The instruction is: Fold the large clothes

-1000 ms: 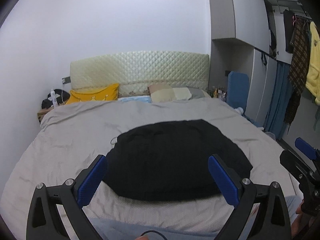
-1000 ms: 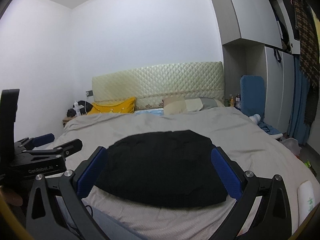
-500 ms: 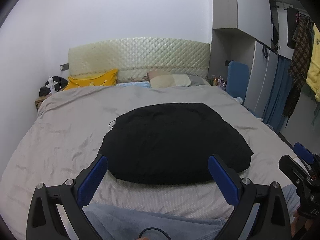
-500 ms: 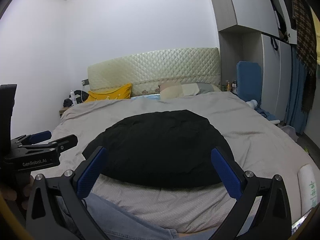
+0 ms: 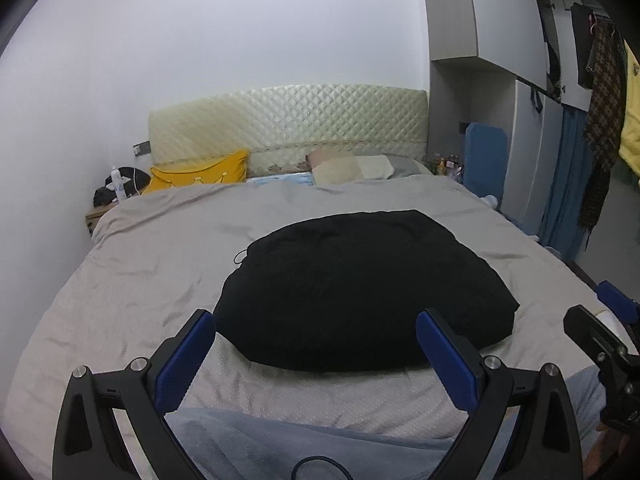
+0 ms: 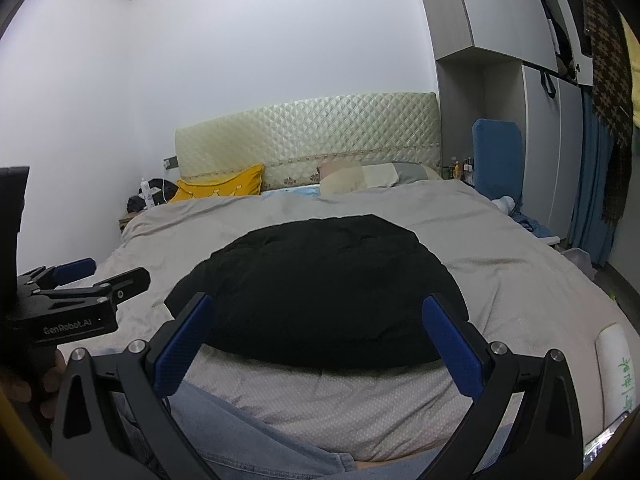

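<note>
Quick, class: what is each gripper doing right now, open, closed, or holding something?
Left gripper: jaws open, holding nothing, above the black garment.
Right gripper: jaws open, holding nothing.

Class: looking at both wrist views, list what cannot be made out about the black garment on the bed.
- Garment type, sleeves: one dark mass, both views.
- Its near edge, right view: behind the right gripper.
- Cord at its left edge: too small, left view.

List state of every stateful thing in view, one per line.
left gripper: open, empty, held above the bed's near edge
right gripper: open, empty, held above the bed's near edge
black garment: lying on the bed in a compact mound, ungripped
grey bedcover: spread, lightly wrinkled
yellow pillow: leaning at the headboard
</note>
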Demonstrator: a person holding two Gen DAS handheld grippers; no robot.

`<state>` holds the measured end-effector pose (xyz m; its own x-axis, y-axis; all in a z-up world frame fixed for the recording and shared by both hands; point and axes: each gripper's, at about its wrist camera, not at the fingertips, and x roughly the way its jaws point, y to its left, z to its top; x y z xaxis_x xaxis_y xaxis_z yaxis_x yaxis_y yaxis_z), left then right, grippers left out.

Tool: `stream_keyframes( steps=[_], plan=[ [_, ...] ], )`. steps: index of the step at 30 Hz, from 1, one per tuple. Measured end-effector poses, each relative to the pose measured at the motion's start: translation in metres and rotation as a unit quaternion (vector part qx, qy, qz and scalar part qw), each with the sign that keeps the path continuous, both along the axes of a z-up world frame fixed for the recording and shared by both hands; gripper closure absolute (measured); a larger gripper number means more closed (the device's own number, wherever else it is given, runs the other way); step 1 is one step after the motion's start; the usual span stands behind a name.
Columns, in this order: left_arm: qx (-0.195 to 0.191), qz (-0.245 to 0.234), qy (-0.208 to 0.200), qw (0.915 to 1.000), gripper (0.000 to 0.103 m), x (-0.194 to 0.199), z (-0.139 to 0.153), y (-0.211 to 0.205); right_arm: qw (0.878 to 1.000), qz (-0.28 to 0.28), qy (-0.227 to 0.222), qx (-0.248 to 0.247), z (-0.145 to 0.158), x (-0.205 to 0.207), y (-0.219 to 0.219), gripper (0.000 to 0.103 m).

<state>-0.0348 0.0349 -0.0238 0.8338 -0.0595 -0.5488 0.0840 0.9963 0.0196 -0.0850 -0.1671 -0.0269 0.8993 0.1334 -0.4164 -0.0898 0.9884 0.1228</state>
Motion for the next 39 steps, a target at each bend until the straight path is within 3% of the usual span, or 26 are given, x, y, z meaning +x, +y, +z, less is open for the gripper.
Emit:
stream_keyframes(
  steps=[19, 39],
  plan=[
    [-0.021, -0.003, -0.008, 0.9997, 0.001, -0.010, 0.009, 0.004, 1.000, 0.001, 0.005, -0.011, -0.001, -0.002, 0.010, 0.000],
    [-0.015, -0.015, -0.008, 0.9997, 0.001, -0.017, 0.011, -0.003, 1.000, -0.005, -0.003, -0.021, 0.003, -0.011, 0.010, 0.000]
  ],
)
